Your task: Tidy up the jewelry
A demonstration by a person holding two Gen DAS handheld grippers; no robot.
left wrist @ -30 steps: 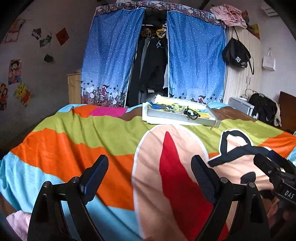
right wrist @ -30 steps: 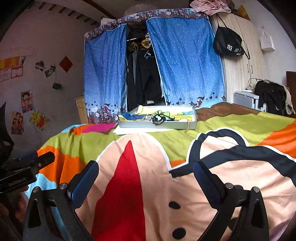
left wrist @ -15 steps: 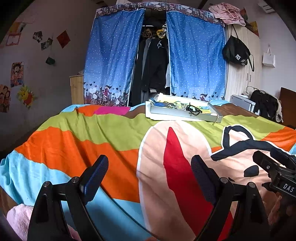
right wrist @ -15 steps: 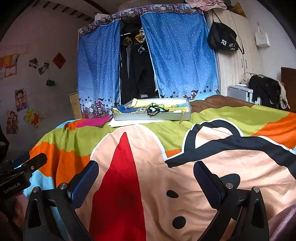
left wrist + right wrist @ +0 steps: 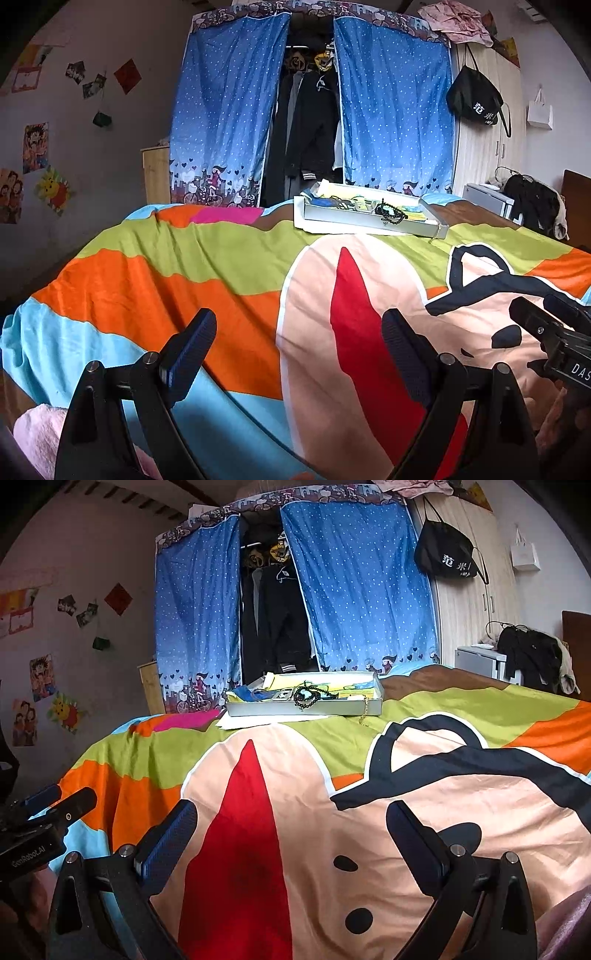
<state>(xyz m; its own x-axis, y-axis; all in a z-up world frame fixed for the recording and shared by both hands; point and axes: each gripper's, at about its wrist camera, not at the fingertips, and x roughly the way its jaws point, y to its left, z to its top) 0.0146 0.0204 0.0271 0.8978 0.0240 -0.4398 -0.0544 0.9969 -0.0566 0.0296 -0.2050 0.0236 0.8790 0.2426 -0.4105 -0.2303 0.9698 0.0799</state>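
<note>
Since the earlier frames both cameras have tilted slightly, so the shallow white rectangular tray sits a little lower in each view; the tray itself has not shifted on the bed. The left gripper hovers low over the multicoloured cartoon-print blanket, its two dark-padded fingers spread wide apart and holding nothing. The right gripper hangs likewise above the peach and red part of the blanket, fingers released and empty. Each gripper shows at the edge of the other's view: the right at the far right of the left wrist view, the left at the far left of the right wrist view.

The tray rests on a white sheet of paper at the far end of the bed, well apart from both grippers. A black beaded bracelet lies draped over the tray's near wall; in the right wrist view the same beads sit near the middle of the tray among yellow and blue items too small to identify. A thin gold-coloured chain hangs over the tray's right corner onto the blanket.

Behind the bed stand blue dotted wardrobe curtains, parted on dark hanging clothes. A black bag hangs on the pale wooden cupboard at the right.
</note>
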